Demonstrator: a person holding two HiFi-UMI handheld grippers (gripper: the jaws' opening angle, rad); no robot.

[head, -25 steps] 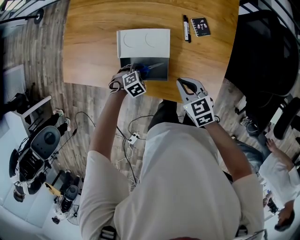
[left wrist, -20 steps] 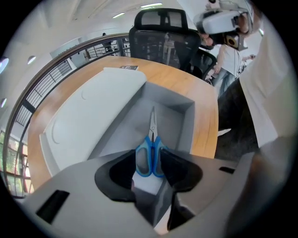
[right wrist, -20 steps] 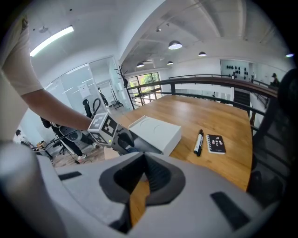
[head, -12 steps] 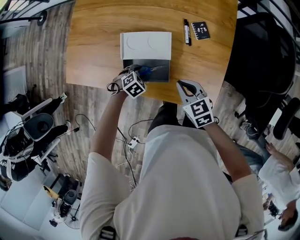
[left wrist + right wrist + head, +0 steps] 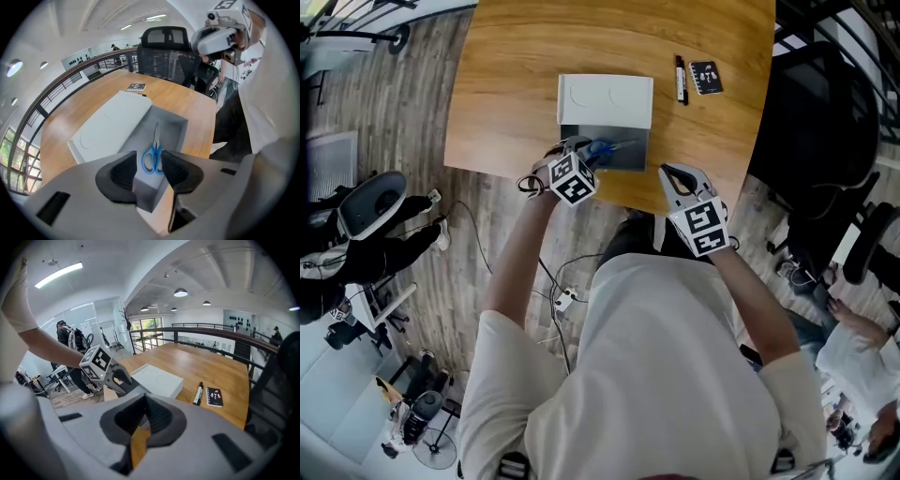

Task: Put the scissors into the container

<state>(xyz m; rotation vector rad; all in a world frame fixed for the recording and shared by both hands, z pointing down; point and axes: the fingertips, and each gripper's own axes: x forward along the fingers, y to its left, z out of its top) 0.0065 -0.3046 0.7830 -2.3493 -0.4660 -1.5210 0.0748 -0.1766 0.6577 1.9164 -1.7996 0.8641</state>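
Observation:
The blue-handled scissors (image 5: 153, 157) (image 5: 600, 148) lie flat on the floor of the open grey container (image 5: 176, 129) (image 5: 633, 157), blades pointing away from me. My left gripper (image 5: 149, 171) (image 5: 579, 150) hovers above the container's near end. Its jaws have just been opening and now stand open with nothing between the pads. My right gripper (image 5: 145, 413) (image 5: 673, 172) stays at the table's front edge, to the right of the container, pads together and empty. It also sees the left gripper (image 5: 123, 378).
The container's white lid (image 5: 605, 101) (image 5: 157, 379) lies against its far side on the wooden table (image 5: 516, 84). A black marker (image 5: 681, 80) and a small black notebook (image 5: 705, 77) lie at the back right. A black office chair (image 5: 825, 122) stands beyond the table's right edge.
The left gripper has lifted out of the container with its jaws apart, and the scissors stay behind inside. The right gripper has hardly shifted.

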